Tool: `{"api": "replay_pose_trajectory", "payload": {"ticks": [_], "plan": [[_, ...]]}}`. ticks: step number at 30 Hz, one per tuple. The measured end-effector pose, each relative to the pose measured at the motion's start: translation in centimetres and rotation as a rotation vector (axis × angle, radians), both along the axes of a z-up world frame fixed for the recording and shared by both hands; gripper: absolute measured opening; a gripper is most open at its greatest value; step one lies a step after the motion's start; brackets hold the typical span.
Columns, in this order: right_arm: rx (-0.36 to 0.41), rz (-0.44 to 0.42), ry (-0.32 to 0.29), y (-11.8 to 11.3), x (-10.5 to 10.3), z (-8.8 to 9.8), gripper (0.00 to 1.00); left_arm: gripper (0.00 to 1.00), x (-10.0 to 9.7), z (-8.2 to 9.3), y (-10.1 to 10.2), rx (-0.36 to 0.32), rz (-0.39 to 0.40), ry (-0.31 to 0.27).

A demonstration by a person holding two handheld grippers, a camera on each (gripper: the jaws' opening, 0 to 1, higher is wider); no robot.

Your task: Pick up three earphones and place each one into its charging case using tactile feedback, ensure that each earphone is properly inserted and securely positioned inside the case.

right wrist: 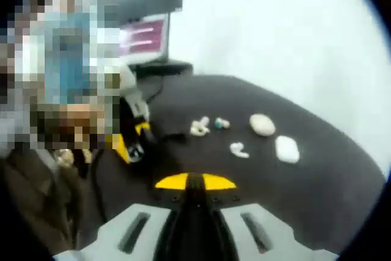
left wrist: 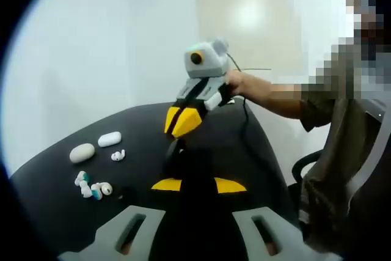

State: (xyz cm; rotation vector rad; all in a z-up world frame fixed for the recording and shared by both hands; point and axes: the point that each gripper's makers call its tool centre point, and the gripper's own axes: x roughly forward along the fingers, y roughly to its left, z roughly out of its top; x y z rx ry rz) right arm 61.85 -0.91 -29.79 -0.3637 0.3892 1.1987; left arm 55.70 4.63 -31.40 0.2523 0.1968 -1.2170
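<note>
The earphones [left wrist: 91, 185] lay loose on the black desk [left wrist: 256, 145], a small cluster near its front-left edge as the left gripper view showed it, with 1 white earphone [left wrist: 118, 155] apart, just beside the 2 charging cases [left wrist: 95, 146]. Both cases looked closed, though they were too small to be sure. The right gripper [left wrist: 182, 121], held above the desk's middle, had its yellow tips together and carried nothing. The left gripper [left wrist: 198, 184] likewise showed its tips nearly touching, with nothing in them. A good start would probably be to spread the jaws first, descend on the lone earphone, and close gently until contact was felt
</note>
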Motion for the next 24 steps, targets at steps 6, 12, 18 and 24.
{"api": "replay_pose_trajectory", "payload": {"ticks": [6, 12, 18, 24], "plan": [[0.003, -0.042, 0.047, -1.1, -0.3, -0.5, 0.13, 0.14, 0.0, 0.0, 0.0, 0.000, 0.001, 0.001], [0.091, -0.045, 0.163, -1.4, -1.3, -1.5, 0.22, 0.14, 0.0, 0.0, 0.0, -0.001, 0.000, 0.002], [0.065, -0.035, 0.152, -1.0, -1.6, -2.3, 0.22, 0.14, 0.1, 0.0, 0.0, -0.001, 0.002, 0.003], [0.046, -0.021, 0.143, -1.3, -3.1, -2.3, 0.22, 0.15, 0.1, 0.0, 0.0, 0.000, 0.002, 0.003]]}}
